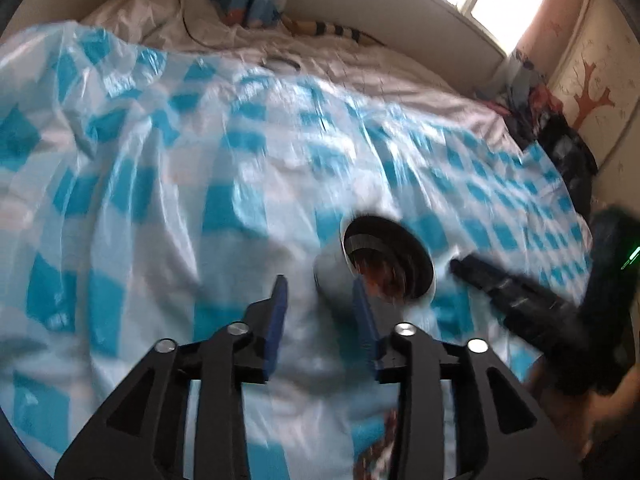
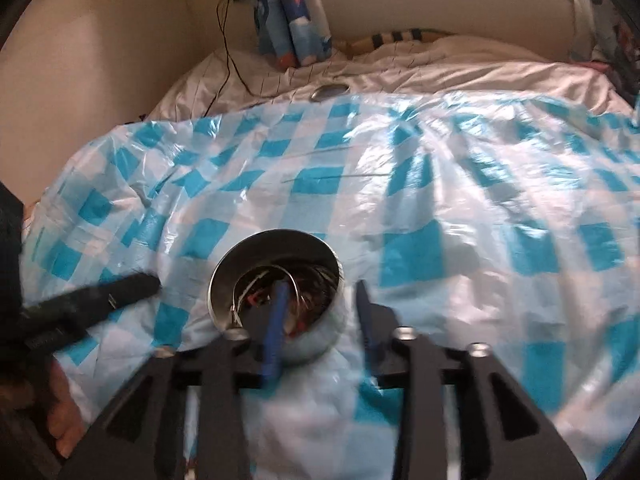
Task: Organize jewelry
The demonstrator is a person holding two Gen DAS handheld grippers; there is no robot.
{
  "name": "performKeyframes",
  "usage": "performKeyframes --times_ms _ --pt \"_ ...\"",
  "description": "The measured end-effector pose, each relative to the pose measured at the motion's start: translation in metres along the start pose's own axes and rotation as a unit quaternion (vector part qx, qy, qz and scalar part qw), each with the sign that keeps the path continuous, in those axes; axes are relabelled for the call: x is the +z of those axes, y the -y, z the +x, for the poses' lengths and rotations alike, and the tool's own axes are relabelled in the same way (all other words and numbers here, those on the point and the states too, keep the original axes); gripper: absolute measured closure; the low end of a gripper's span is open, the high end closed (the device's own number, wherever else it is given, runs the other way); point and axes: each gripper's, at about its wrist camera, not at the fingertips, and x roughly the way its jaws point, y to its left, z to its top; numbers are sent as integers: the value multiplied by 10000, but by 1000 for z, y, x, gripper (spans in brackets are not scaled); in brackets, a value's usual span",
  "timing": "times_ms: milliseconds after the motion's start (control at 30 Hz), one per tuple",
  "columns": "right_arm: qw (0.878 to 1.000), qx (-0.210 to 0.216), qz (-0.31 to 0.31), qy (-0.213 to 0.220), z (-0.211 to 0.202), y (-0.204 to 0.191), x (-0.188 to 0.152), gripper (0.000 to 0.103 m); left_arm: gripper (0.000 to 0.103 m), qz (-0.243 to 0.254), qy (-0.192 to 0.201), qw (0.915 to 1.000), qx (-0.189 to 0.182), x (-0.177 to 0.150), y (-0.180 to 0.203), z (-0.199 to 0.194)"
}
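A round metal tin (image 2: 276, 292) stood on a bed covered with a blue-and-white checked plastic sheet (image 2: 420, 208), and everything else is placed here from that tin. Inside it lay a tangle of jewelry (image 2: 308, 280), thin wire hoops and dark strands with some red bits, though the blur hid what each piece was. The right hand-held gripper (image 2: 320, 312) hung over the tin's near side with its jaws partly apart: one blue finger (image 2: 276, 320) reached down over the tin's mouth, the other stood just outside the tin's right wall, and nothing was pinched between them. In the left wrist view the tin (image 1: 380, 264) appeared tilted toward the camera, its dark mouth open. The left hand-held gripper (image 1: 320, 296) was just to the left of the tin with its jaws partly apart and empty, its right finger (image 1: 364, 312) overlapping the tin's near wall; whether it touched could not be told. Beyond the tin, at the far edge of the checked sheet, a small oval metal lid or dish (image 2: 330, 91) lay on the pale bedsheet (image 2: 460, 68). Farther back, a blue patterned curtain (image 2: 288, 16) hung against the wall. A dark cable (image 2: 224, 40) ran down the wall to the left of it.
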Motion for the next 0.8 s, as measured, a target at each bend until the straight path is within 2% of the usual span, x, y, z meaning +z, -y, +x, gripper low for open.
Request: performKeyframes --times_ms 67,167,233,333,433,533,633,733,800 --pt "10000 7 -15 7 -19 2 -18 41 61 180 -251 9995 -63 -22 6 3" --pt "9997 -117 82 -205 -33 11 -58 38 61 251 -565 9978 -232 -42 12 10" --pt "9986 37 398 -357 -34 20 -73 38 61 260 -704 9961 -470 -49 17 12" --pt "9966 310 725 -219 -37 24 -71 38 61 498 -802 9924 -786 -58 29 11" --pt "9945 436 947 19 -44 28 -67 32 61 799 -954 9890 -802 -71 40 15" --pt "9936 421 1046 34 -45 32 -67 30 61 889 -1131 9862 -819 -79 41 22" --pt "9925 502 1118 -15 -41 33 -66 30 61 1104 -1066 9846 -838 -85 44 18" --pt "9930 530 1056 -41 -38 30 -66 30 61 1112 -1017 9847 -873 -87 42 15" --pt "9936 532 990 -66 -37 26 -68 30 70 1172 -1022 9837 -903 -87 43 14"
